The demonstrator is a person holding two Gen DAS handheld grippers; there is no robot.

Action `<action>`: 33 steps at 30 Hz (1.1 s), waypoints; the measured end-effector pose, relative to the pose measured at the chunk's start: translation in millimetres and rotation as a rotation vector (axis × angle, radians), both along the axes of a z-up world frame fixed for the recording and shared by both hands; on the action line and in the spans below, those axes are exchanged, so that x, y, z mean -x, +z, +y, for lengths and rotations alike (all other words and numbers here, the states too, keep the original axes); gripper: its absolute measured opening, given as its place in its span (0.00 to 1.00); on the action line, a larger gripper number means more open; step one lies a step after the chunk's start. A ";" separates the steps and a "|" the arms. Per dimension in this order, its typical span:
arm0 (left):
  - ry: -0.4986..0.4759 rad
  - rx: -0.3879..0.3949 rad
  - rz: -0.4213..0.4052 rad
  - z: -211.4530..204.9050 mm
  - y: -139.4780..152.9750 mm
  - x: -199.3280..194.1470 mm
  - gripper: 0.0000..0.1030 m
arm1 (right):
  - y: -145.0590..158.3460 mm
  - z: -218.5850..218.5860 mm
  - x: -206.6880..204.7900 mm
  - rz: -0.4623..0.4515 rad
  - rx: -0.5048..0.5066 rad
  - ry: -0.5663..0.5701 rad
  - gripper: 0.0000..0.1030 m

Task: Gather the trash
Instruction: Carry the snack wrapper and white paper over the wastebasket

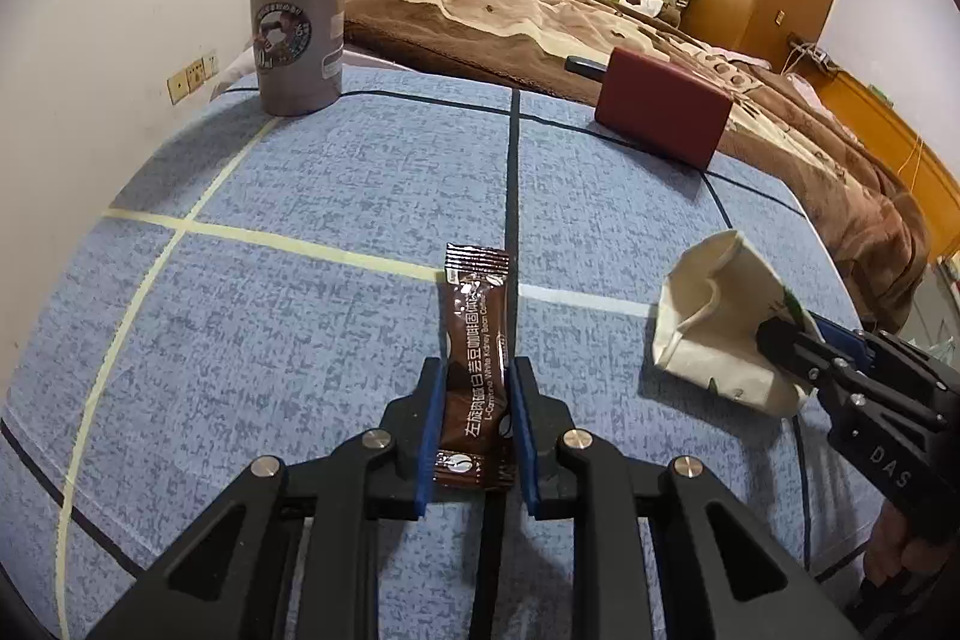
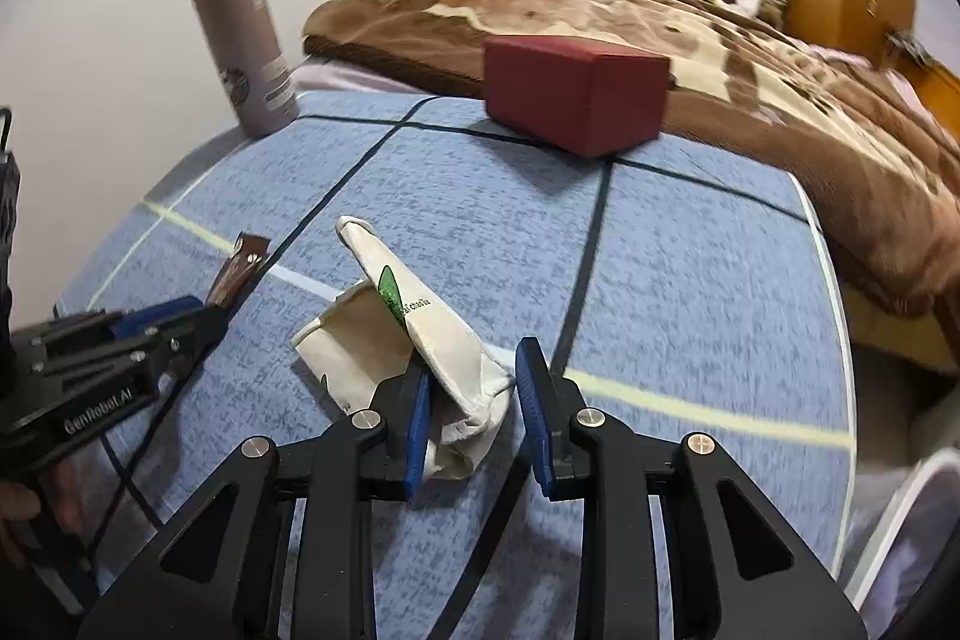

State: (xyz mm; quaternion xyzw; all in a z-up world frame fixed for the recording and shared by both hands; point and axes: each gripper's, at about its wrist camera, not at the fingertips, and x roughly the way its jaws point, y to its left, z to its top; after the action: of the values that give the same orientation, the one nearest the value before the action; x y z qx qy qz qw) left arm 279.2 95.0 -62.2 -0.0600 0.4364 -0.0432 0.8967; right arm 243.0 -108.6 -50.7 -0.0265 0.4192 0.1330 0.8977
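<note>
Crushed white paper cup (image 2: 420, 340) lies just right of the brown coffee sachet (image 1: 477, 370), between the right gripper's (image 2: 477, 415) part-spread jaws, pointing away. Left gripper (image 1: 477, 436) pinches the sachet lengthwise.

brown sachet (image 1: 477, 370); white crushed cup (image 2: 414, 340); blue mottled cloth (image 1: 336, 172)

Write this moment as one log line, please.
left gripper: shut on brown coffee sachet | right gripper: open around crushed white paper cup | both on blue tablecloth
</note>
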 end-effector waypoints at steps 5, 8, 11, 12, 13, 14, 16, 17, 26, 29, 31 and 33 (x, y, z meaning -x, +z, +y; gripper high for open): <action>-0.019 0.000 -0.012 -5.2 4.4 6.2 0.22 | 1.8 -7.1 8.2 -0.012 -0.005 -0.078 0.27; -0.034 -0.004 -0.024 -10.1 8.9 13.4 0.22 | 5.1 -13.2 12.2 -0.022 -0.038 -0.102 0.27; -0.055 0.003 -0.030 -16.0 12.3 21.7 0.22 | 10.2 -19.4 18.7 -0.042 -0.058 -0.130 0.27; -0.062 0.003 -0.031 -18.4 13.1 24.2 0.22 | 11.6 -21.5 21.2 -0.044 -0.063 -0.138 0.27; -0.070 0.004 -0.033 -21.5 13.8 27.5 0.22 | 12.7 -22.7 23.9 -0.049 -0.065 -0.146 0.27; -0.078 0.006 -0.034 -23.9 14.9 30.8 0.22 | 14.0 -24.0 26.4 -0.057 -0.062 -0.153 0.27; -0.089 0.008 -0.036 -29.7 16.3 36.3 0.22 | 15.9 -27.2 30.6 -0.059 -0.064 -0.164 0.27; -0.094 0.011 -0.039 -32.2 17.5 39.1 0.22 | 16.8 -29.4 33.1 -0.059 -0.071 -0.170 0.27; -0.149 0.020 -0.071 -58.7 31.2 64.7 0.22 | 25.8 -56.7 58.9 -0.074 -0.104 -0.240 0.27; -0.177 0.023 -0.086 -70.5 37.3 73.0 0.22 | 27.7 -68.3 67.6 -0.082 -0.110 -0.269 0.27; -0.196 0.020 -0.095 -78.9 41.4 77.2 0.22 | 29.5 -77.5 75.5 -0.090 -0.118 -0.290 0.27; -0.213 0.022 -0.104 -86.4 45.3 80.9 0.22 | 30.9 -84.1 80.5 -0.094 -0.121 -0.304 0.27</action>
State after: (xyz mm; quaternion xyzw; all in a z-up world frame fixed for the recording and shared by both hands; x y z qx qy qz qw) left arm 198.3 8.5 -17.0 -0.0207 0.3926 -0.1458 0.9078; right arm 162.5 -192.6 -19.8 0.0849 0.3672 0.0192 0.9261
